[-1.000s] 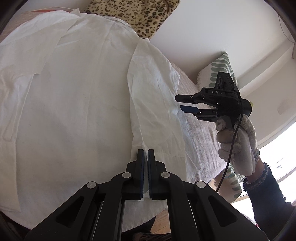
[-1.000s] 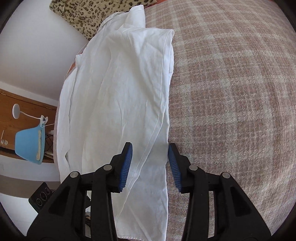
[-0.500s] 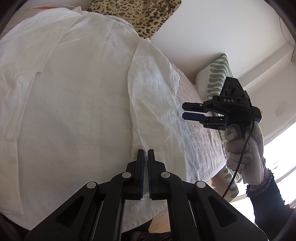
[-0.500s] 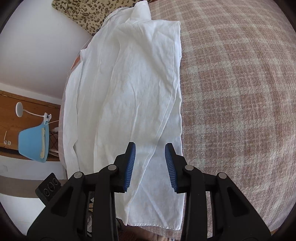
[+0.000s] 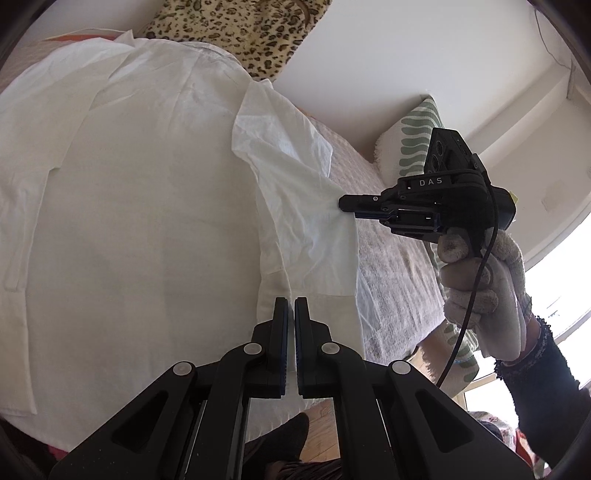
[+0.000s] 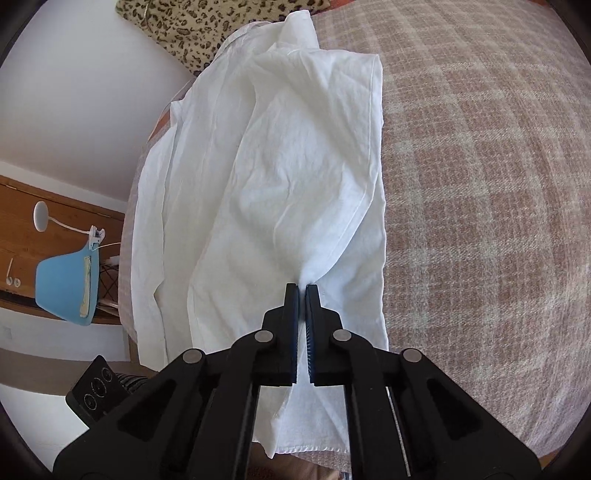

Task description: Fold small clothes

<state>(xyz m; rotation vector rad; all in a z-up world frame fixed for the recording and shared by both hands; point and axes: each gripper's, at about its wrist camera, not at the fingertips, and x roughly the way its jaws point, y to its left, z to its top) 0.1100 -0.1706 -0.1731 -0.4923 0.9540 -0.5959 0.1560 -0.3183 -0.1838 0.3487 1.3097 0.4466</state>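
A white shirt [image 5: 147,206] lies spread on the bed, collar toward the leopard pillow. Its right sleeve [image 5: 303,206] lies along the shirt's right side. My left gripper [image 5: 290,306] is shut, pinching the sleeve's cuff edge near the shirt's hem. My right gripper [image 5: 341,203] is shut on the sleeve's outer edge partway up. In the right wrist view the right gripper [image 6: 301,291] pinches a fold of the white sleeve [image 6: 306,184], and the cloth puckers at the tips.
A pink plaid blanket [image 6: 480,184] covers the bed right of the shirt. A leopard pillow [image 5: 243,29] and a green-patterned pillow [image 5: 413,136] lie by the wall. A blue chair [image 6: 66,288] and a wooden desk [image 6: 22,229] stand beyond the bed's edge.
My right gripper came down onto the sleeve and closed on its edge; it was open a second ago. My left gripper stayed shut at the cuff.
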